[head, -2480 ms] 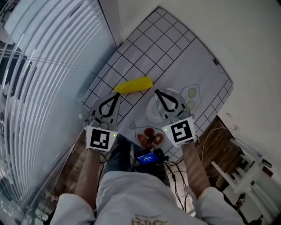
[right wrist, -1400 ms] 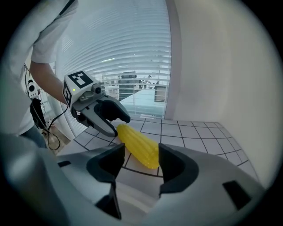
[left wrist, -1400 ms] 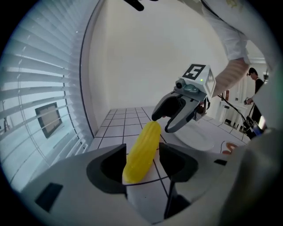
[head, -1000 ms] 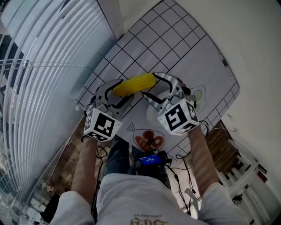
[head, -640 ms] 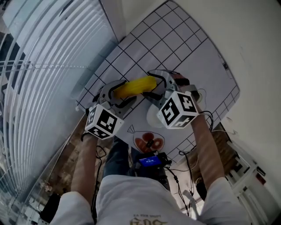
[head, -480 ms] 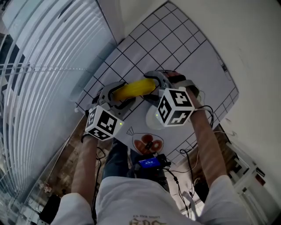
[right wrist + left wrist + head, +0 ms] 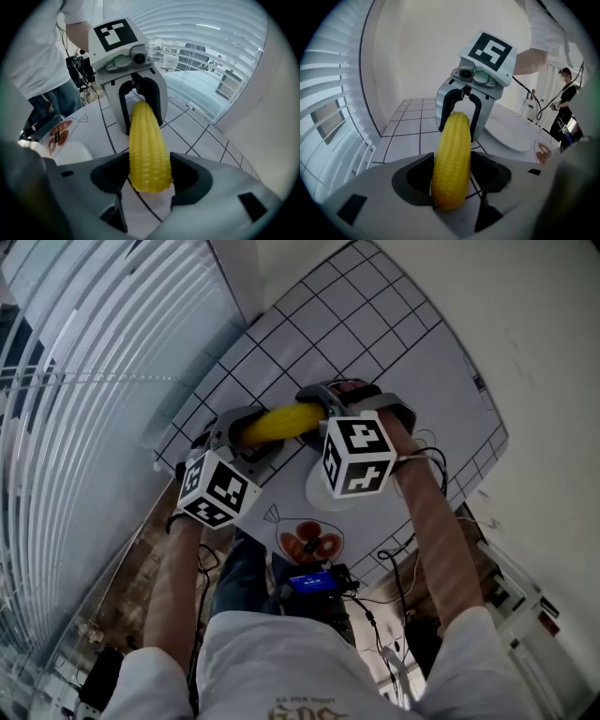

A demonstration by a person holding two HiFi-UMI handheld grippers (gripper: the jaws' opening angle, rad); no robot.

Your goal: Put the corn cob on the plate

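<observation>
Head view: corn [image 7: 279,422] is sitting over the gridded mat [image 7: 375,334], left of and beyond the plate [image 7: 317,493], not on it. Left gripper [image 7: 242,432] is taking its left end and right gripper [image 7: 323,404] its right end. The right marker cube is covering part of the plate. Left gripper view: the jaws are clamping the near end of the corn [image 7: 452,159], pads touching both sides. The right gripper is straddling the far end, and the plate [image 7: 508,136] is showing to the right. Right gripper view: the jaws have just been closing with the corn [image 7: 147,150] between them, and the pads are now pressing on both sides. The left gripper is holding the far end. The plate [image 7: 70,152] is showing near left.
</observation>
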